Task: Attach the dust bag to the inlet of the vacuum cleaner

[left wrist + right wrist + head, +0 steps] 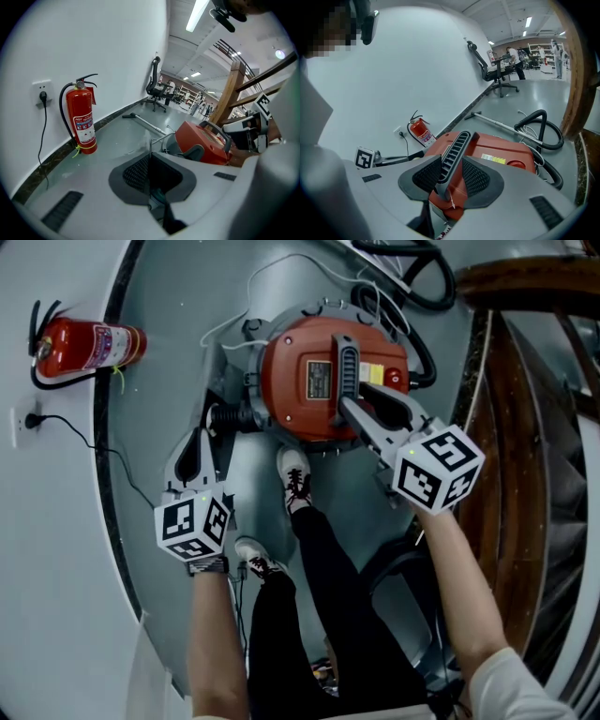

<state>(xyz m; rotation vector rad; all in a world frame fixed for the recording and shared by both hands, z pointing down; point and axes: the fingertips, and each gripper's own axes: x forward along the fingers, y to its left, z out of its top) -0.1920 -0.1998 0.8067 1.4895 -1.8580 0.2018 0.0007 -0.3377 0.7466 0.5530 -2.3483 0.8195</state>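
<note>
The vacuum cleaner stands on the grey floor, one unit, red top upward, directly ahead of the person's two shoes. Clearance: open floor lies on its left side up to the dark skirting line and white wall. The right side is closed off by a wooden stair rail. The far side is occupied by one black hose and loose white cables. The right gripper is clamped on the vacuum's grey ribbed handle, one pad on each side. The left gripper hangs over bare floor at the vacuum's left flank, jaws together with nothing made out between them. Just ahead of it is a black ribbed fitting; whether this is the inlet cannot be determined. The vacuum's lower body is hidden under its top. One fire extinguisher stands against the wall beside one socket. One wand lies on the floor beyond the vacuum.
</note>
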